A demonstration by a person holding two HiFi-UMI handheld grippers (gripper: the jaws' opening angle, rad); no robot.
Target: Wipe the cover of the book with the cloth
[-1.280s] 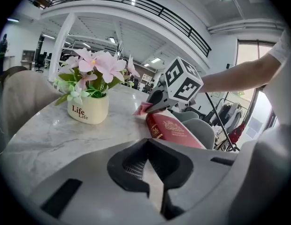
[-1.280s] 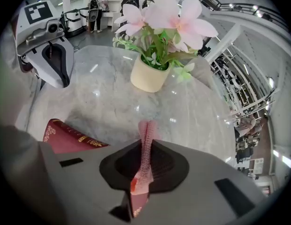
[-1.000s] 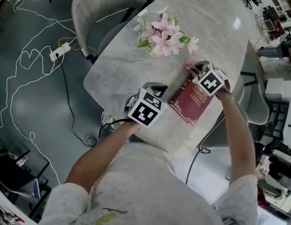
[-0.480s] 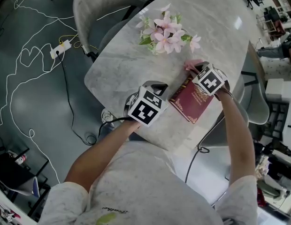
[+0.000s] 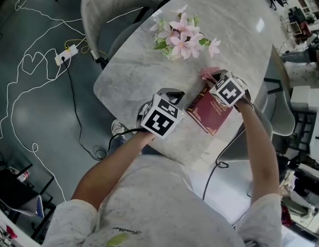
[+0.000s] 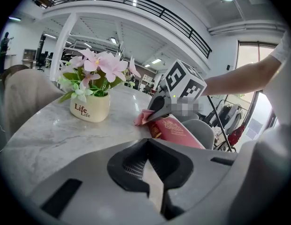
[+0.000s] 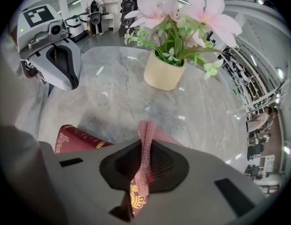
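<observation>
A dark red book (image 5: 208,111) with gold print lies near the marble table's front edge; it also shows in the left gripper view (image 6: 176,130) and under my jaws in the right gripper view (image 7: 72,139). My right gripper (image 5: 213,81) hangs over the book's far end, shut on a pink cloth (image 7: 145,150) that trails onto the cover. The cloth (image 5: 208,72) sticks out past the book's far edge. My left gripper (image 5: 172,95) rests on the table just left of the book, jaws shut with nothing between them.
A cream pot of pink flowers (image 5: 181,37) stands on the marble table (image 5: 139,76) beyond the book. A grey chair (image 5: 110,9) is at the table's far left, another (image 5: 283,112) at the right. Cables (image 5: 36,71) lie on the floor.
My right gripper with the cloth has slid slightly toward the book's far end. The left gripper has barely moved.
</observation>
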